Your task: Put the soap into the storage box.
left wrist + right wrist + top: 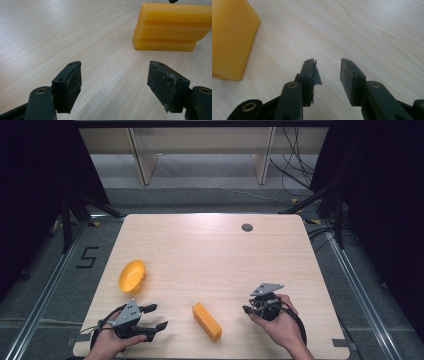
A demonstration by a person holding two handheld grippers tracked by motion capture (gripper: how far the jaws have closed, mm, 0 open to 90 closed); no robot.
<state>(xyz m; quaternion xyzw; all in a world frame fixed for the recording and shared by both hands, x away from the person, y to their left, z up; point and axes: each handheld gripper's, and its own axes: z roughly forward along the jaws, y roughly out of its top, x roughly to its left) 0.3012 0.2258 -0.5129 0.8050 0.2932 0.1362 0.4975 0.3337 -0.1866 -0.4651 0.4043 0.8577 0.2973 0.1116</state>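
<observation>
A yellow ridged block (206,321) lies on the pale wooden table (210,250) near the front edge, between my two grippers. My left gripper (157,316) rests at the front left, open wide, pointing right toward the block. In the left gripper view the block (172,26) lies ahead to the right of the empty jaws (115,63). At the front right, a hand holds my right gripper (246,309), which points left. Its jaws (328,61) stand open with a narrow gap and nothing between them; the block (230,37) is off to their left.
A yellow bowl-like dish (132,276) lies tilted on the table's left side, behind the left gripper. A round grey grommet (247,227) sits near the far edge. Black stands and cables flank the table on the floor.
</observation>
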